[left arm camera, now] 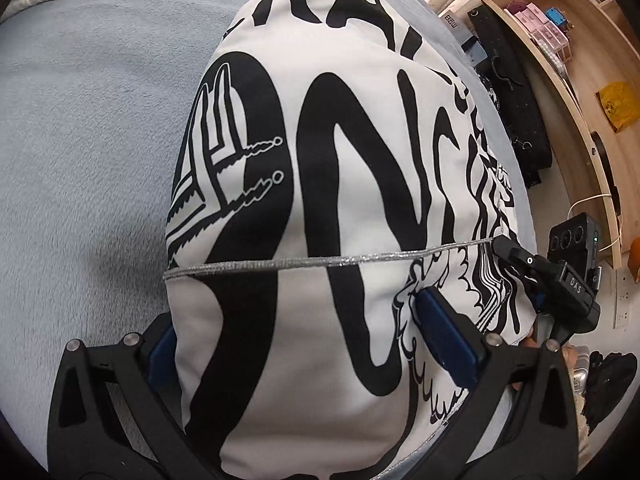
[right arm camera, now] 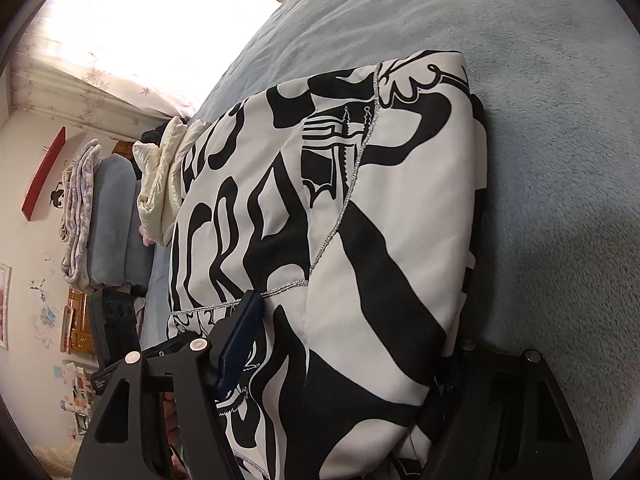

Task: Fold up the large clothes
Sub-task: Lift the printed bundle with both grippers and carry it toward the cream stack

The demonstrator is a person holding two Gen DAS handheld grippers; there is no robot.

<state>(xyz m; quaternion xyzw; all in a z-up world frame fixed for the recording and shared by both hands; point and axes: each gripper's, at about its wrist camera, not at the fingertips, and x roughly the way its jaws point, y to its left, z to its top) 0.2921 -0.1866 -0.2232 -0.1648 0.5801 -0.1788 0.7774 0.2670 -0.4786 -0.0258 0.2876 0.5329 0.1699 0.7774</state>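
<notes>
The white garment [left arm camera: 320, 184], printed with heavy black lettering and line drawings, lies folded over on the grey-blue bed cover [left arm camera: 92, 128], close to the bed's edge on the side of the wooden shelves [left arm camera: 568, 64], with the folded bulk running up toward the far edge of the bed. The left gripper [left arm camera: 308, 344] stands with its fingers spread wide on either side of the near end of the cloth: the blue pad [left arm camera: 444, 340] on the shelf side lies on top of the fabric, and the other is half hidden behind the cloth's edge, so the jaws straddle the bundle and do not pinch it — a stance that fits letting go after a fold, or pressing it flat. The right gripper [right arm camera: 340, 352] comes in from the shelf-side edge, its fingers moderately apart, with cloth bulging up between them; one blue pad [right arm camera: 240, 340] rests against the fabric near a thin silver trim line [right arm camera: 344, 196], while the other is buried under the fold, so whether it truly grips I cannot tell. The cloth looks soft and thick, doubled in layers — the silver piping crosses the top panel and marks a seam or hem. Folded bedding [right arm camera: 100, 208] is stacked past the far end.
</notes>
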